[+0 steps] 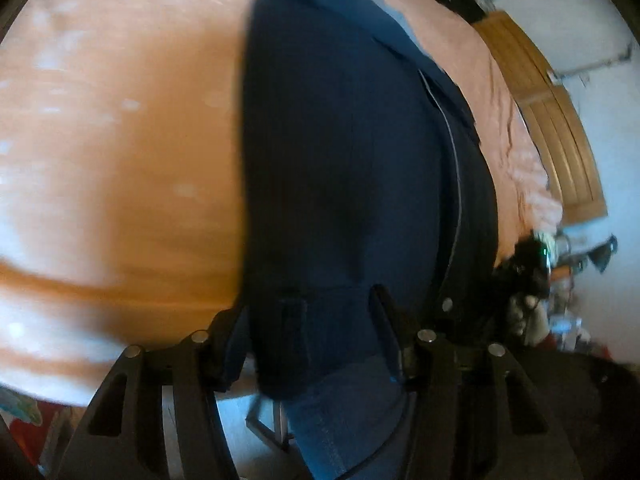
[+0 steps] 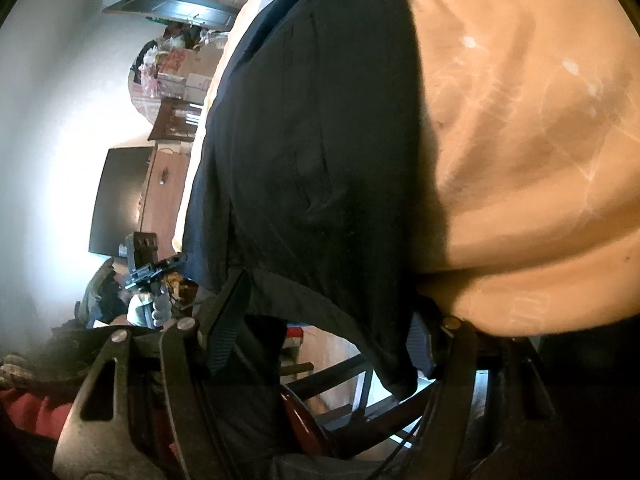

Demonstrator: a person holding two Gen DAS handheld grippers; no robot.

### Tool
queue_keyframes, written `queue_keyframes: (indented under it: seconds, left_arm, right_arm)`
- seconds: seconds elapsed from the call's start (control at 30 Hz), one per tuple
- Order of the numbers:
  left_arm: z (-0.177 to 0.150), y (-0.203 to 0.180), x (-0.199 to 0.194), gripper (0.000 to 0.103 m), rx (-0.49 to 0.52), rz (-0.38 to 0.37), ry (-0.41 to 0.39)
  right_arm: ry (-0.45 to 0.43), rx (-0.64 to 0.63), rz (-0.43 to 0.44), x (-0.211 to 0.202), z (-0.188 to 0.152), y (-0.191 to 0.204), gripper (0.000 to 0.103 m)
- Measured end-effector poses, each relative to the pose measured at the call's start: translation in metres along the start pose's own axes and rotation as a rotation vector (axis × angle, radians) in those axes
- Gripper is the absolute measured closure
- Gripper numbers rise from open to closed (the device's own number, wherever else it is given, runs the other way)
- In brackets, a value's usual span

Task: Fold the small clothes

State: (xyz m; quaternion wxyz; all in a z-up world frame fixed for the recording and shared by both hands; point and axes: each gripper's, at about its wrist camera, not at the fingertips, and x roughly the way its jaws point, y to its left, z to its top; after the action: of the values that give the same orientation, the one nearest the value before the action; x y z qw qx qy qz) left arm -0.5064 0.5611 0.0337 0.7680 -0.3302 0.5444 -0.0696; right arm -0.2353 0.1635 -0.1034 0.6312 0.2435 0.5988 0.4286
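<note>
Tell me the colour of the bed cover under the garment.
Peach-orange with faint pale specks, on the bed cover; clearest in the left wrist view.

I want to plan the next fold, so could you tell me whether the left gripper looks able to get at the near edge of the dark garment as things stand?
Probably yes: the left gripper already has the dark garment between its fingers, and nothing lies between them on the orange bedsheet.
</note>
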Motion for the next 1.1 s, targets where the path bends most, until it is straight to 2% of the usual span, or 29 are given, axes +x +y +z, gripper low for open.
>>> queue_keyframes:
  seconds: [0.13,0.17,0.2,0.33,0.43,0.5,0.6,0.7,0.8,0.87,0.9,0.93,1.03,1.1]
  left_arm:
    - [0.01,-0.013,0.012,0.078,0.049,-0.027,-0.012]
    - [0.014,-0.016,0.018,0.079,0.065,-0.021,-0.012]
    - [0.002,-0.01,0.017,0.081,0.076,-0.016,-0.012]
    - [-0.009,-0.003,0.022,0.081,0.08,-0.028,-0.016]
    - [-0.011,0.002,0.023,0.081,0.066,-0.041,-0.022]
    - [-0.013,0.002,0.027,0.081,0.056,-0.053,-0.026]
    - [-0.012,0.006,0.033,0.081,0.04,-0.071,-0.026]
    - [-0.013,0.002,0.034,0.083,0.049,-0.085,-0.029]
    - [-0.015,0.0,0.029,0.083,0.056,-0.093,-0.042]
    - [-0.016,0.006,0.03,0.083,0.03,-0.091,-0.053]
    - [-0.016,0.009,0.032,0.083,0.019,-0.095,-0.051]
    - [-0.016,0.01,0.034,0.083,0.018,-0.095,-0.053]
    - [-0.016,0.002,0.032,0.093,0.027,-0.108,-0.07]
    - [-0.014,-0.005,0.02,0.097,0.005,-0.165,-0.105]
  right_arm:
    - [-0.033,0.008,-0.016,-0.004,-0.001,0.002,0.035]
    - [-0.045,0.015,-0.019,-0.008,-0.002,0.001,0.035]
    - [-0.05,0.021,-0.024,-0.009,-0.003,-0.001,0.037]
    - [-0.068,0.024,-0.08,-0.019,-0.006,0.0,0.039]
    - [-0.093,0.016,-0.064,-0.032,-0.009,0.004,0.039]
    - [-0.064,0.032,-0.082,-0.028,-0.007,-0.003,0.039]
    - [0.028,0.069,-0.084,-0.009,-0.004,-0.011,0.039]
    - [0.139,0.01,-0.115,0.014,-0.007,0.004,0.039]
    - [0.171,-0.028,-0.133,0.023,-0.01,0.012,0.039]
    - [0.141,-0.023,-0.152,0.02,-0.008,0.011,0.045]
    - [0.124,-0.024,-0.148,0.017,-0.007,0.011,0.064]
    - [0.116,-0.034,-0.143,0.014,-0.008,0.013,0.094]
    - [0.07,-0.087,-0.087,-0.001,-0.015,0.037,0.095]
    - [-0.018,-0.105,0.008,-0.024,-0.014,0.058,0.096]
